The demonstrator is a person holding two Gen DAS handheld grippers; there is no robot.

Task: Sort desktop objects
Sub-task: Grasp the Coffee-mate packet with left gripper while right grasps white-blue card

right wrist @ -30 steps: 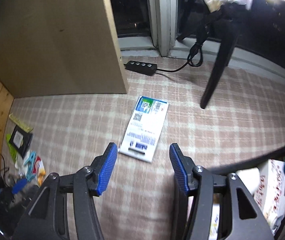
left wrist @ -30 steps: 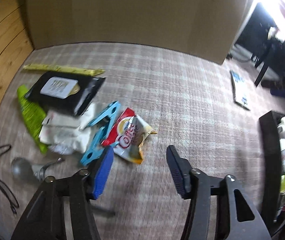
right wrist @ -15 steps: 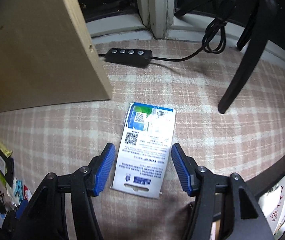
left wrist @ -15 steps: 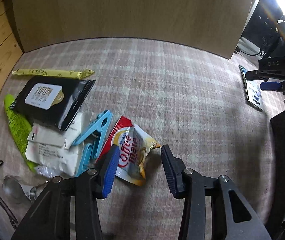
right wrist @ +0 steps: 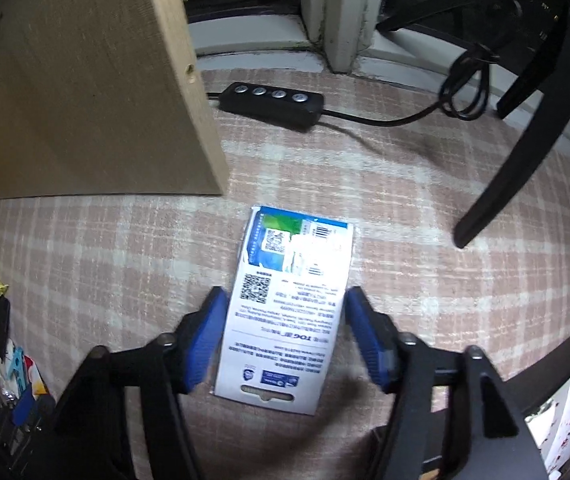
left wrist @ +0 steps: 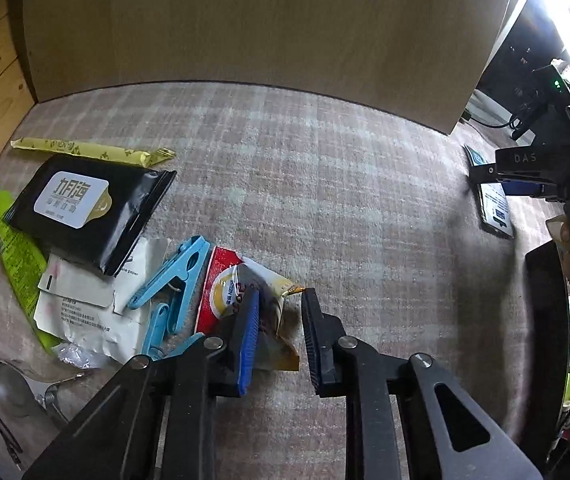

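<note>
Two grippers of mine hang over the checked tablecloth (left wrist: 325, 184), backed by a big wooden board (left wrist: 265, 20). Off to the side lies a black wipes pack (left wrist: 85, 208) atop a green tube (left wrist: 17, 264) and torn white paper (left wrist: 85, 312), with a yellow stick packet (left wrist: 93, 150) behind it. On my right side a white and blue card package (right wrist: 289, 308) lies flat between my right gripper's (right wrist: 285, 340) wide-open jaws, neither pad pressing it; a black switch box (right wrist: 273, 102) on its cable sits beyond. My left gripper (left wrist: 279, 336) is closing, its jaws straddling the crumpled red and white coffee creamer sachet (left wrist: 221, 300); whether the pads grip it yet I cannot tell. Blue clothes pegs (left wrist: 173, 280) crowd just beside that sachet. A spoon (left wrist: 9, 384) lies nearer me.
</note>
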